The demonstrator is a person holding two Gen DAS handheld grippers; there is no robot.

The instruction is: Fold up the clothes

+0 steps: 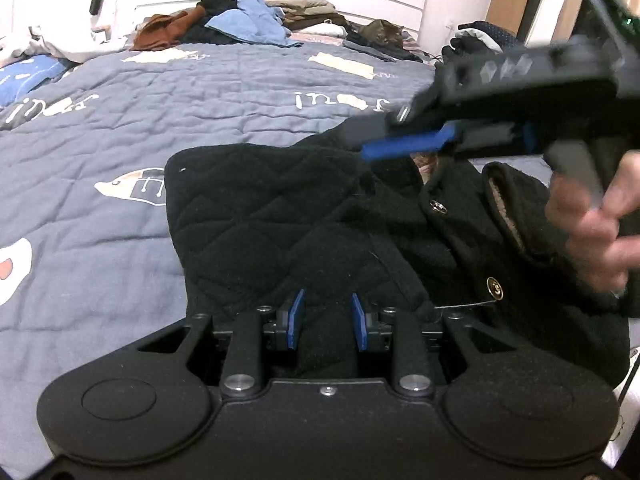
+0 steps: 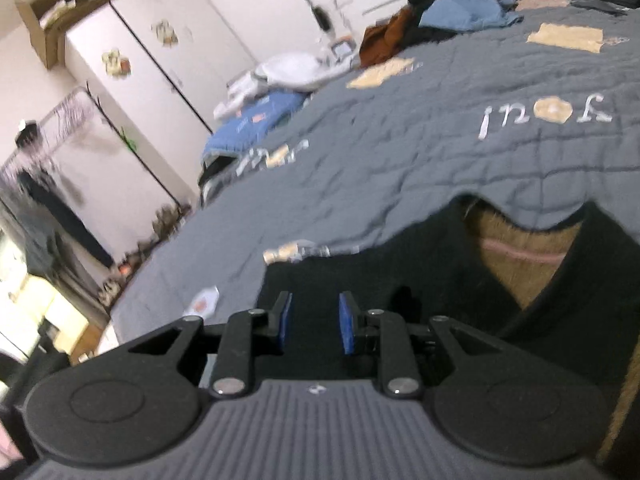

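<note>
A black quilted jacket point(image 1: 280, 208) with gold buttons point(image 1: 495, 288) lies flat on the grey-blue quilt point(image 1: 200, 92). My left gripper point(image 1: 327, 320) sits low over its near part, blue pads apart, with black fabric showing in the gap and no visible pinch. My right gripper point(image 1: 356, 142), held by a hand point(image 1: 592, 232), hovers above the jacket's collar area, blurred. In the right wrist view the right gripper point(image 2: 315, 322) has its pads apart over the jacket point(image 2: 400, 280), whose brown lining point(image 2: 520, 248) shows at the open neck.
A pile of blue, brown and dark clothes point(image 1: 248, 16) lies at the head of the bed, seen again as the clothes pile point(image 2: 452, 12). A white wardrobe point(image 2: 160, 64) and a clothes rack point(image 2: 60, 184) stand past the bed's left side.
</note>
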